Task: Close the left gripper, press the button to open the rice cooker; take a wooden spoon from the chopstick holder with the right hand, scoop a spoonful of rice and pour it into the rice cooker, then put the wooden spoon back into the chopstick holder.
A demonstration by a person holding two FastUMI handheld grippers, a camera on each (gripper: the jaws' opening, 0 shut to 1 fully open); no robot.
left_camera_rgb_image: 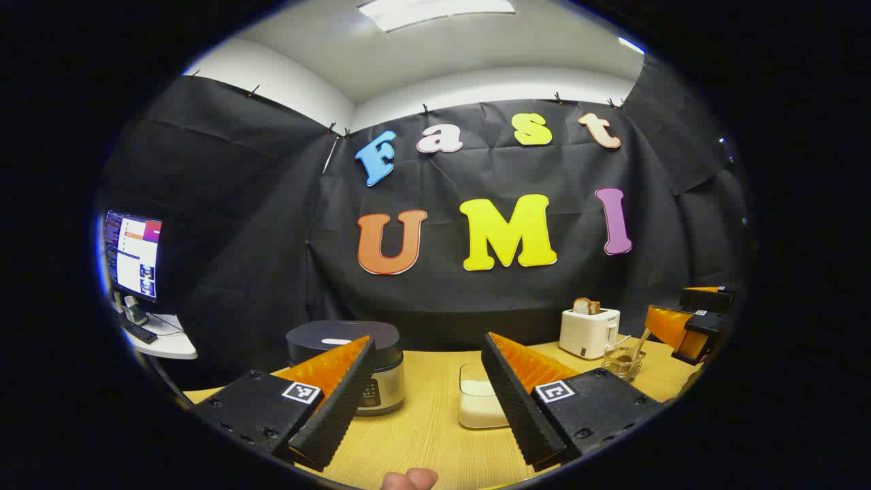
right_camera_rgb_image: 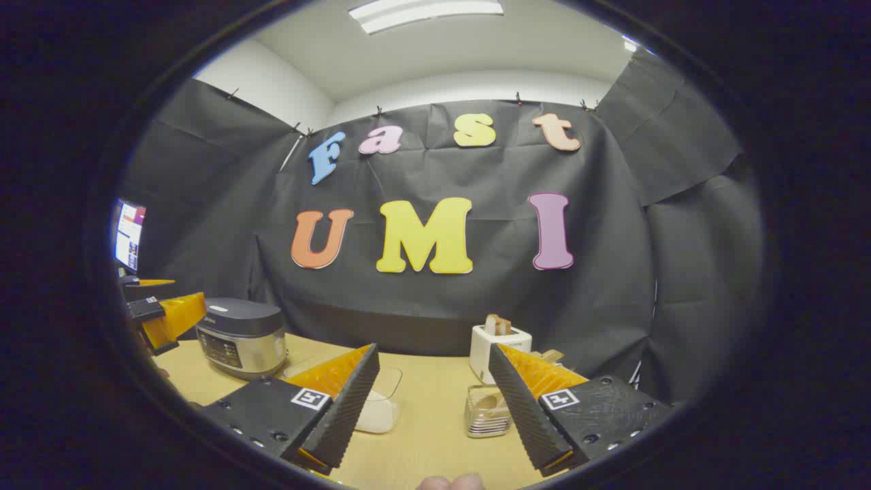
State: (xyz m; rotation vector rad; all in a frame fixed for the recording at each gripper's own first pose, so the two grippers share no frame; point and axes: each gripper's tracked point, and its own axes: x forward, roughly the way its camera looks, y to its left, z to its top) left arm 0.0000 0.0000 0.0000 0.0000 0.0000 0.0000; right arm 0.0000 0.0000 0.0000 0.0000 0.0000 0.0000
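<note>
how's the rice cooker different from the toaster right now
The rice cooker is round, with a dark lid and silvery body; the toaster is a white box. The rice cooker's lid is shut, while the toaster is open-topped with a slice of bread sticking out. In the right gripper view the rice cooker sits at the table's left and the toaster farther right, near the back. Both stand upright on the table, untouched.
</note>
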